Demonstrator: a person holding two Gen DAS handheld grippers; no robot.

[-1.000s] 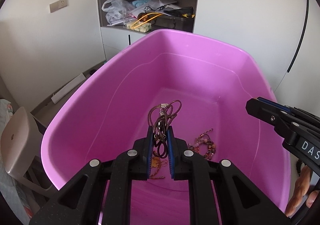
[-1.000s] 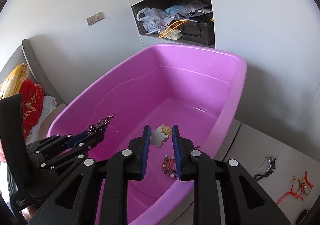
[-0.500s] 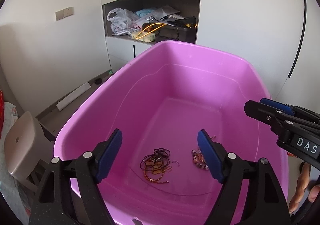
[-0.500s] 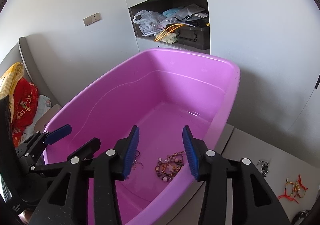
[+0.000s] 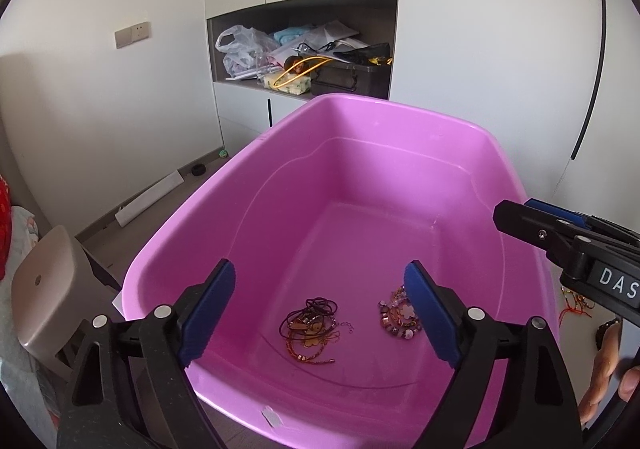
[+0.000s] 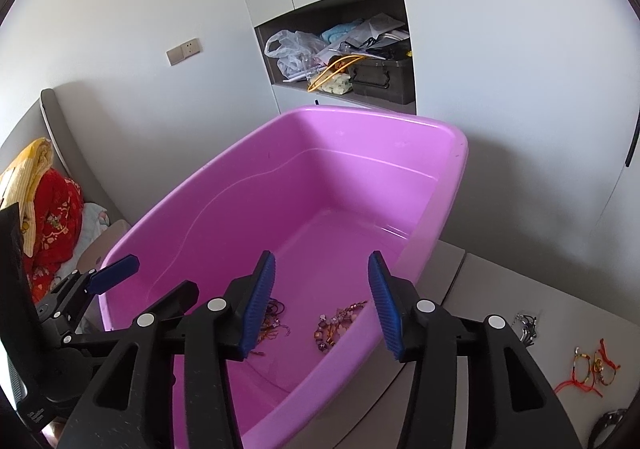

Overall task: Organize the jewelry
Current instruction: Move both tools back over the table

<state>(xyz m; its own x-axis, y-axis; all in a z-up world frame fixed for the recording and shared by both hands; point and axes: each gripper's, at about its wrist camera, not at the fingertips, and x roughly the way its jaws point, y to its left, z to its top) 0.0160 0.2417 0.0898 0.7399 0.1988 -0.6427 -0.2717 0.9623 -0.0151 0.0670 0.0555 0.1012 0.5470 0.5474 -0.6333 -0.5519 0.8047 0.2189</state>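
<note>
Both tools, L [image 5: 320,313] & R [image 6: 322,301], just opened, nothing btwn pads, over pink tub [image 5: 248,165]; cords [image 5: 310,323] & beads [image 5: 398,319] inside. More bracelets [image 6: 592,367] on grey bench [image 6: 520,289], R of tub.

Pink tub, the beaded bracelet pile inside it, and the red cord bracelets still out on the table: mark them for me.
Pink tub [image 6: 448,185]: right wrist view, on its right wall.
Beaded bracelet pile [image 5: 396,319]: left wrist view, on the pile's middle.
Red cord bracelets [image 6: 588,369]: right wrist view, on the cords.

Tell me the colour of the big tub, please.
Pink-purple; the tub shows best in the left wrist view.
</note>
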